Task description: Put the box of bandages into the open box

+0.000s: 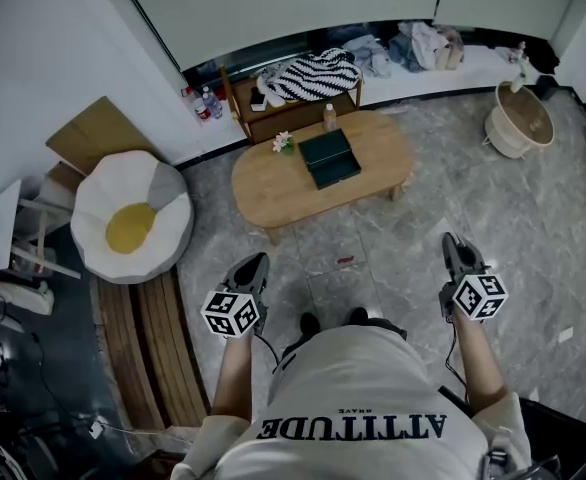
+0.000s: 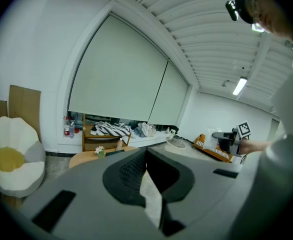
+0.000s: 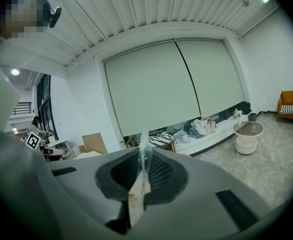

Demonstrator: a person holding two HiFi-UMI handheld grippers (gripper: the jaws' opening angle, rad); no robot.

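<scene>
Jaws of left gripper [image 2: 146, 153]: closed, only a pale slit between them, nothing gripped. Jaws of right gripper [image 3: 141, 150]: closed as well; a thin clear edge shows at the tips, and I cannot tell what it is. Both grippers are held low at the person's sides, well short of the desk [image 1: 273, 183].

Box of bandages: cannot be picked out in any view. Each gripper view is half filled by its own grey body, which cuts off the near floor [image 1: 393, 248].

Shoes [image 1: 311, 321] are partly hidden under the person's shirt. A small red item [image 1: 345, 261] lies on the floor between the person and the desk; too small to identify.

Open box [image 1: 329, 158]: dark green, on the oval wooden desk, near its far edge. Its inside reads as one dark patch. A flower [image 1: 284, 142] stands just left of it and a bottle [image 1: 329, 117] beyond it.

Behind the desk is a low shelf [image 1: 293, 113] with a striped cloth [image 1: 313, 74] on top. A beanbag [image 1: 133, 216] sits far left and a basket [image 1: 518, 123] far right.
</scene>
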